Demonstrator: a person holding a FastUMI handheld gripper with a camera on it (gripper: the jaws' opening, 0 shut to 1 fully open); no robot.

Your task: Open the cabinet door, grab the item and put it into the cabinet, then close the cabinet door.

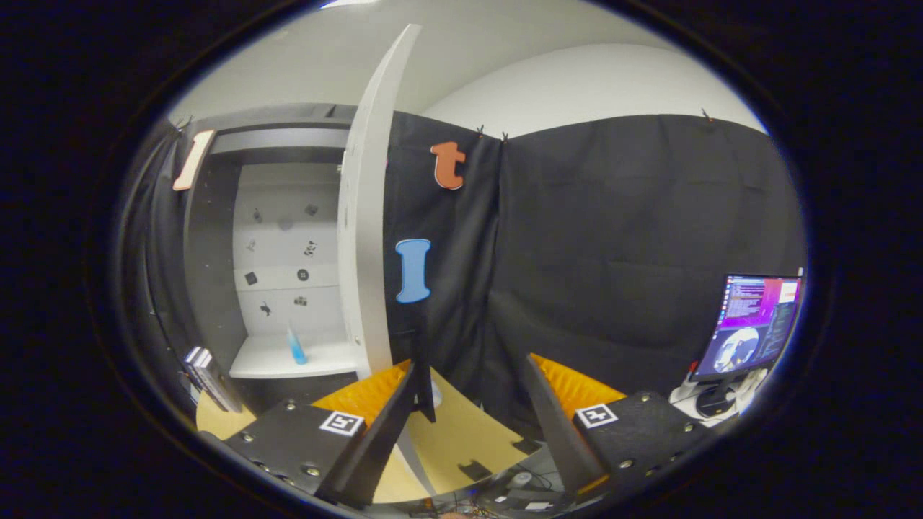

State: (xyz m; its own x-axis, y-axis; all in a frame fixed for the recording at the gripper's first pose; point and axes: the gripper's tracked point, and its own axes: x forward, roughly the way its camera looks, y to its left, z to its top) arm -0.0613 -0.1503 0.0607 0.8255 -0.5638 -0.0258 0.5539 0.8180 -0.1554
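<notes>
Inside cabinet (pixel 216 238), blue bottle (pixel 296 346) upright on shelf (pixel 288 360); door (pixel 368 216) open w/ edge toward gripper (pixel 472 414), fingers apart, empty.

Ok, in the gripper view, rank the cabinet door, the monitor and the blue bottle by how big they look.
1. Cabinet door, open, largest, though nearest the camera.
2. Monitor.
3. Blue bottle on the cabinet shelf, smallest, farthest back.
The tool is open and holds nothing.

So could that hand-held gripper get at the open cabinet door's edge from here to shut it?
Probably yes. The hand-held gripper is open and empty, and the cabinet door stands edge-on just ahead of its fingers with nothing between.
</notes>
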